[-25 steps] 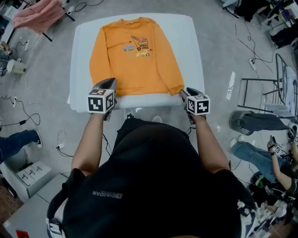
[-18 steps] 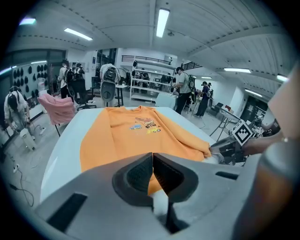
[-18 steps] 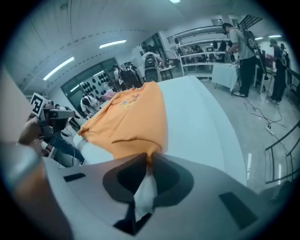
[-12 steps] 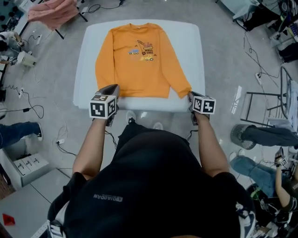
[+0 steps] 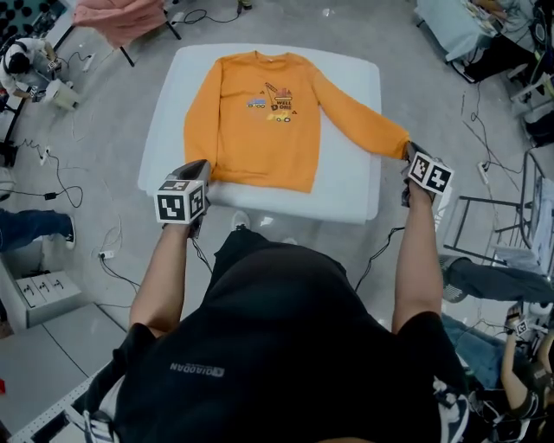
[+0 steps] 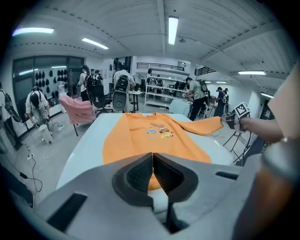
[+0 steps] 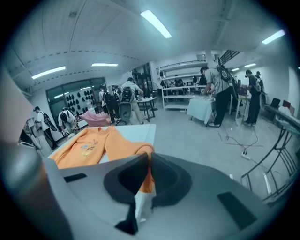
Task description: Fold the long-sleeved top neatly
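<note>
An orange long-sleeved top [image 5: 260, 121] with a digger print lies face up on the white table [image 5: 346, 190]. Its left sleeve [image 5: 199, 130] rests down along the body. The right sleeve [image 5: 359, 121] is stretched out to the table's right edge. My right gripper [image 5: 406, 154] is shut on that sleeve's cuff [image 7: 149, 176], which shows orange between the jaws, just past the edge. At the near left corner, beside the hem, my left gripper [image 5: 199, 166] is shut with nothing in it [image 6: 152, 168].
A pink garment [image 5: 121, 17] hangs on a chair beyond the far left corner. Cables run over the floor on both sides. A metal stand [image 5: 511, 225] is at the right and white boxes [image 5: 39, 290] at the left. People stand around the room.
My right gripper closed on the cuff near the hem's right end and drew the sleeve out to the right and away from me. The left gripper shifted only slightly.
</note>
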{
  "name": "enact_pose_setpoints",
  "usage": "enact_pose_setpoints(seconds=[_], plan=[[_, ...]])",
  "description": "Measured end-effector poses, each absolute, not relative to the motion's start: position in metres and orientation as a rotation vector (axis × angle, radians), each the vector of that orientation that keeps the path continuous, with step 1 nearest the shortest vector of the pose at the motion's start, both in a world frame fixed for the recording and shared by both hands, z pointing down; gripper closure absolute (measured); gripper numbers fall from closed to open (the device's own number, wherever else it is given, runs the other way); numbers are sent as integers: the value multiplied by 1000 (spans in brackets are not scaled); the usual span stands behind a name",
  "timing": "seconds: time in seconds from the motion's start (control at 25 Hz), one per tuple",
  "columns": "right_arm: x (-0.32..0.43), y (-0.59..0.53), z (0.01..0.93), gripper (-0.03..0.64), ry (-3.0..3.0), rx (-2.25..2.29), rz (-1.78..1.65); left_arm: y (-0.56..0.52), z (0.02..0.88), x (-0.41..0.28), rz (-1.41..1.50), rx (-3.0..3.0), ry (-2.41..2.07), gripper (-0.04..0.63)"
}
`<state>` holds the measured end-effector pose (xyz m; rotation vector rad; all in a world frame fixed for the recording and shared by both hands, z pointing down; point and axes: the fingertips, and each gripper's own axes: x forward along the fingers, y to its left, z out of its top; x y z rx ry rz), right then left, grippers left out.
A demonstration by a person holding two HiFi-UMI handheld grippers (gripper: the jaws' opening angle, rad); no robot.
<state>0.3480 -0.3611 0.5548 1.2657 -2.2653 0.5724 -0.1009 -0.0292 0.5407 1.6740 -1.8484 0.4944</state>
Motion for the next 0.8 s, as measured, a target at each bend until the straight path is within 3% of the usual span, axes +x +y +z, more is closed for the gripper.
enact_pose_setpoints(seconds=[0.44, 0.8], plan=[[344, -489, 446, 595, -2240, 1357, 287, -42, 523, -109, 456, 1683, -1897, 589], [318, -509, 392, 595, -2190, 1387, 169, -51, 519, -164, 421, 1687, -1908, 589]])
